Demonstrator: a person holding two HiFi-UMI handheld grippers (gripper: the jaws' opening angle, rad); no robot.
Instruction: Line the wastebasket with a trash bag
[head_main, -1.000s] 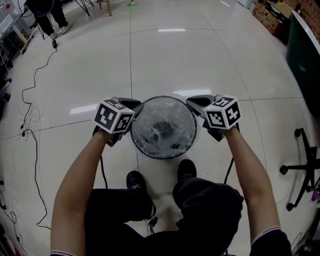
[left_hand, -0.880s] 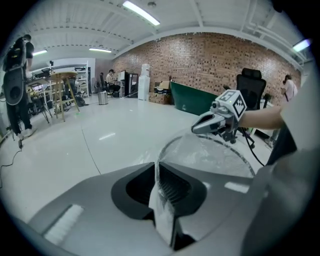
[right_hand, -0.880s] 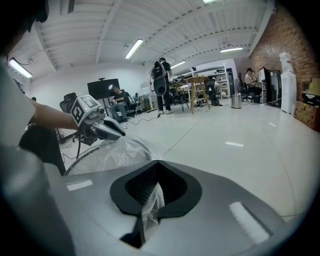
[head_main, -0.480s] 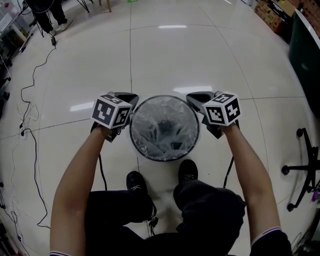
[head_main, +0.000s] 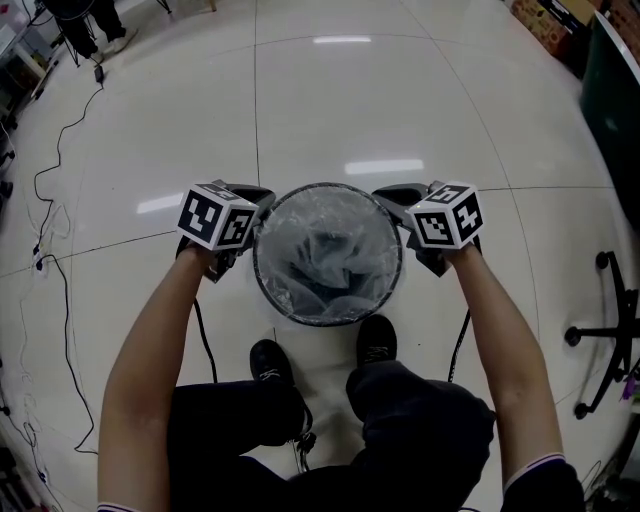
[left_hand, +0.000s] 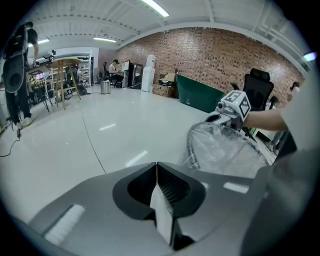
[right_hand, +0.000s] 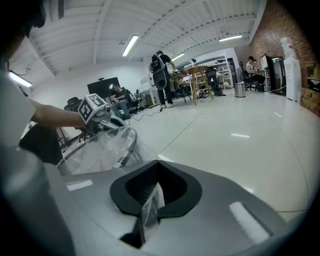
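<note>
A round wire-mesh wastebasket (head_main: 262, 290) stands on the floor between my two grippers, just in front of the person's shoes. A clear trash bag (head_main: 325, 262) hangs inside it, its mouth spread over the rim. My left gripper (head_main: 260, 197) is at the rim's left side, shut on a strip of the bag's film (left_hand: 161, 207). At the rim's right side my right gripper (head_main: 386, 198) is likewise shut on a fold of the film (right_hand: 149, 207). In the left gripper view the bag (left_hand: 225, 147) and basket rim (left_hand: 191, 146) lie to the right.
Glossy white tiled floor all around. Black cables (head_main: 62, 250) trail along the left. An office chair base (head_main: 603, 335) stands at the right, and a dark green board (head_main: 612, 95) at the upper right. People and tables are far off across the room (right_hand: 162, 75).
Both grippers have sunk a little beside the rim. The bag, bunched near the top before, now hangs deeper in the basket with its mouth stretched wider.
</note>
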